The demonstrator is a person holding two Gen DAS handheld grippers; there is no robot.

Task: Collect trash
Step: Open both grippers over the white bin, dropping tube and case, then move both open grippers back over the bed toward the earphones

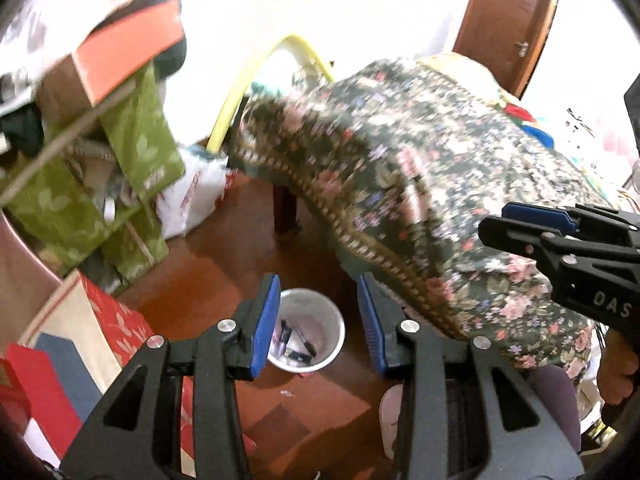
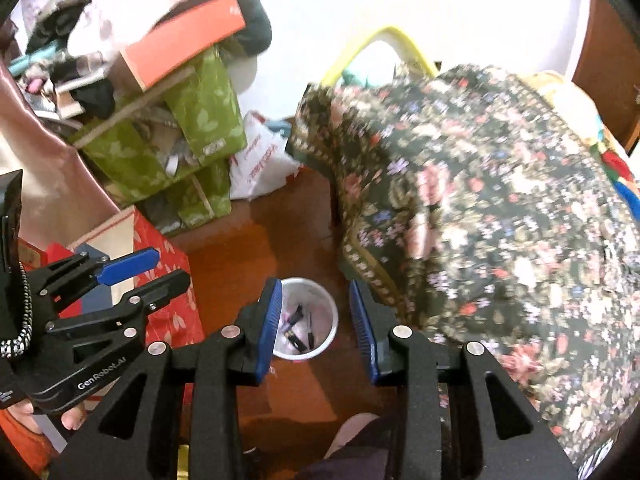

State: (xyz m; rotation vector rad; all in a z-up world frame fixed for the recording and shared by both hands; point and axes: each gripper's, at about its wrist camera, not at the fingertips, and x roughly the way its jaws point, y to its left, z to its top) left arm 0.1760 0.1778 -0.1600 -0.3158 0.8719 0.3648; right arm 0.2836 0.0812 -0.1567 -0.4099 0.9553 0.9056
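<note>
A cup stood on the floor with small scraps in it, beside the cloth-draped counter; stacked boxes lay behind it to the left.

glossy wooden floor, floral cloth cover

Open floor around the bin; floral cloth crowds its right, boxes left.

floor: reddish-brown wood
wall: plain white, really blown out
door: brown wooden one
furniture: table under a dark floral cloth
clutter: green boxes stacked up
</note>
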